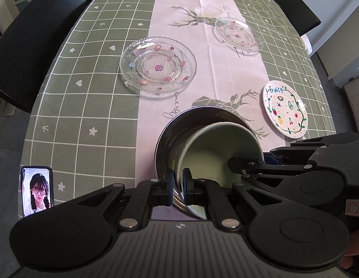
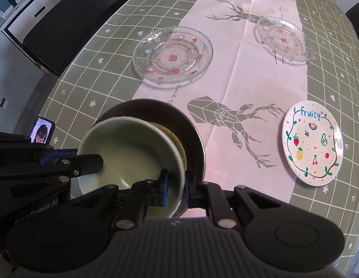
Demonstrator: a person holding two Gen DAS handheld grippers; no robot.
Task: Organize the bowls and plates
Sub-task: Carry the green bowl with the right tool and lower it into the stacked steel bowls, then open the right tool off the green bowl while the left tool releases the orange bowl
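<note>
A: Two bowls nested so far, by our reading. We have the green bowl (image 2: 130, 153) sitting tilted inside the steel bowl (image 1: 177, 129); something tan shows under it in the right wrist view, and we cannot tell what.

B: Grips? We note the left gripper (image 1: 177, 180) clamped narrow on the near rims, one pad outside the steel wall, one inside the green bowl. The right gripper (image 2: 176, 185) is pinched narrow on the green bowl's rim alone.

A: Step in hand, as we judge it: seating the green bowl in the steel one, near the table's front edge on the pink runner (image 1: 202, 53). It is not level yet.

B: Next move, then: we would ease the green rim down until it sits flat, then release. Risk is the steel bowl sliding if one side lets go first.

A: Plates still loose: large glass plate (image 1: 158, 66), small glass plate (image 1: 239, 35), fruit plate (image 2: 312, 143), all empty, well apart.

B: Phone (image 1: 37, 191) stands at the left edge, clear of us.
</note>
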